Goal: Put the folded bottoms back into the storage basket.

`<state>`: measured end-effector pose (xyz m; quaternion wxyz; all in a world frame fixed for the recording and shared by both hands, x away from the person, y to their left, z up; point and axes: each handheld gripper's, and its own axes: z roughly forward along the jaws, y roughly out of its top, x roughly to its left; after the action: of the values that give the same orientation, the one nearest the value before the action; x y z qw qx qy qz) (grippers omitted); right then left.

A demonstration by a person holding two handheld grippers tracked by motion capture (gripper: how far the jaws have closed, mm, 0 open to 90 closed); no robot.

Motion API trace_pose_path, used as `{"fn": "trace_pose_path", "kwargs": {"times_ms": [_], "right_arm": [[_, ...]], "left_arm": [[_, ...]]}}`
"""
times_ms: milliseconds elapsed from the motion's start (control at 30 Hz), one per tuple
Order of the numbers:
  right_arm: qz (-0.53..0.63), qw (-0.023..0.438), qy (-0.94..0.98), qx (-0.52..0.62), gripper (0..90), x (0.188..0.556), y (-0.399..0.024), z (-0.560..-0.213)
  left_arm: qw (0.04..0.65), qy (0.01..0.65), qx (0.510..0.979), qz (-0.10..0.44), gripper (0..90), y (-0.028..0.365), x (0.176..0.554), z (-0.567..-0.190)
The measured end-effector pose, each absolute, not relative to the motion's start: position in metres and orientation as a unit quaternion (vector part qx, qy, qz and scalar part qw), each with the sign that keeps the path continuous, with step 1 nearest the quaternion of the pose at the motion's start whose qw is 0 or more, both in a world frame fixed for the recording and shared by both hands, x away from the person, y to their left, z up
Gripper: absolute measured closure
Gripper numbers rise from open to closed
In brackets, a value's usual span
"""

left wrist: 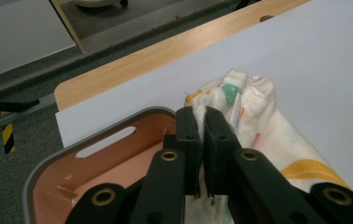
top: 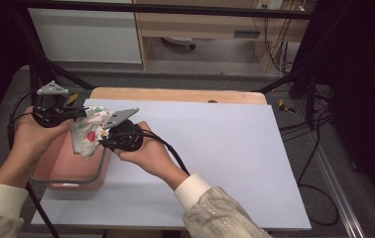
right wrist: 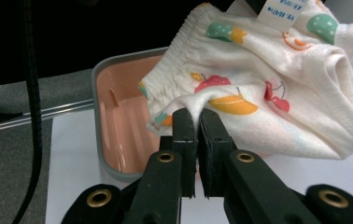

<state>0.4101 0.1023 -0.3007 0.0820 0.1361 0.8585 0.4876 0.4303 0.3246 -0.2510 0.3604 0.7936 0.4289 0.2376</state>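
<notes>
Near left of the white board (top: 225,163), the pink bin (top: 69,171) is sitting at the board's left edge. Right gripper (top: 107,140) is clenching a fold of the fruit-print garment (top: 90,131), jaws pinching cloth. Garment is hanging bunched above the bin's far right corner, off the table. Just farther left, left gripper (top: 82,113) is clamping the garment's other edge. Wooden tabletop (top: 175,94) is showing at the far side.

Garment (top: 90,130) above bin (top: 71,171), seemingly clear
</notes>
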Motion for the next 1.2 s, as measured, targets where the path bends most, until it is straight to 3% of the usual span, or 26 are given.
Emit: {"fn": "trace_pose_path", "kwargs": {"times_ms": [1200], "right_arm": [[0.499, 0.067, 0.853, 0.134, 86.7, 0.412, 0.127, -0.311]], "left_arm": [[0.363, 0.447, 0.782, 0.239, 86.7, 0.348, 0.428, -0.254]]}}
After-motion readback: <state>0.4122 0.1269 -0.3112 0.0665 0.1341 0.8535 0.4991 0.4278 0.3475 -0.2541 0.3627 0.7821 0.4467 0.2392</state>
